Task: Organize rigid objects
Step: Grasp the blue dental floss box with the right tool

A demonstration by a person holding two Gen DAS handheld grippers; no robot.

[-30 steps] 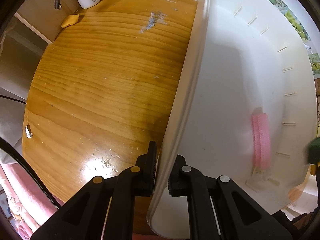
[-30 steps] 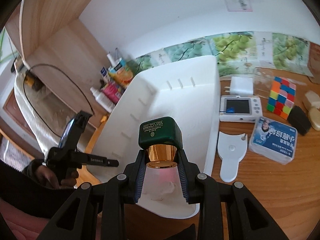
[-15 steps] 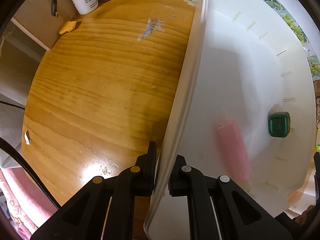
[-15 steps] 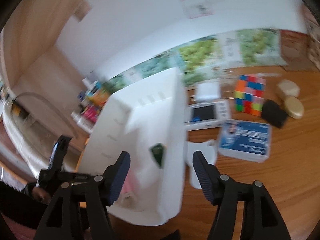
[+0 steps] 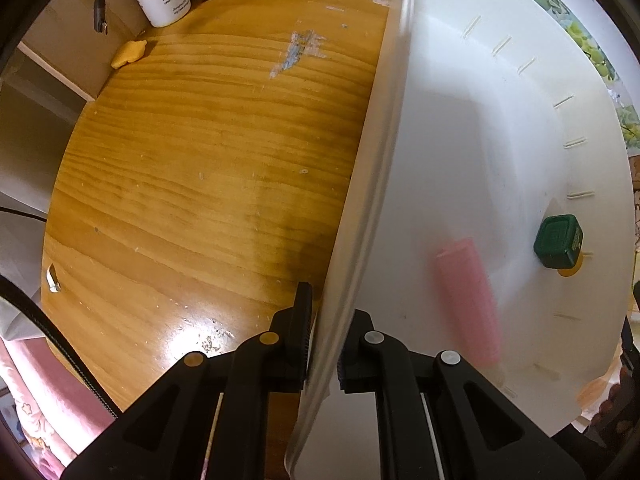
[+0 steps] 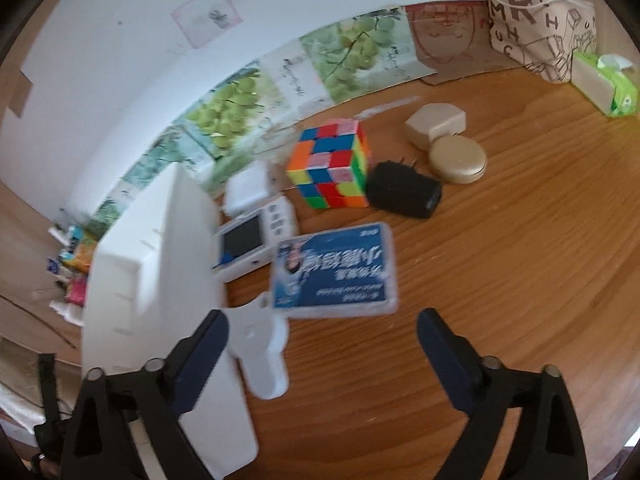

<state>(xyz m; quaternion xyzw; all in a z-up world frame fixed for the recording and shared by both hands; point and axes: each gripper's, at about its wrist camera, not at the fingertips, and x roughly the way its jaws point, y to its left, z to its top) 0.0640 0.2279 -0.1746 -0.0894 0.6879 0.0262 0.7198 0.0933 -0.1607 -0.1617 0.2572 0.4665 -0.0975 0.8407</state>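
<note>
Wood tabletop (image 5: 192, 184) fills the left of your left-wrist view. Your left gripper (image 5: 320, 344) is pinched tight on the rim of the white bin (image 5: 460, 140), one finger outside, one inside. Inside the bin lie a blurred pink object (image 5: 468, 300) and, farther right against the wall, a green-capped bottle (image 5: 558, 242). Your right gripper (image 6: 320, 340) stands spread wide with nothing between its fingers, above the table with the bin's wall at its left. Ahead lie a white flat piece (image 6: 264, 356), a blue-labelled pack (image 6: 334, 276), a white device with a screen (image 6: 252, 236), a colour cube (image 6: 330, 168), a black block (image 6: 404, 196) and two gold cases (image 6: 456, 158).
</note>
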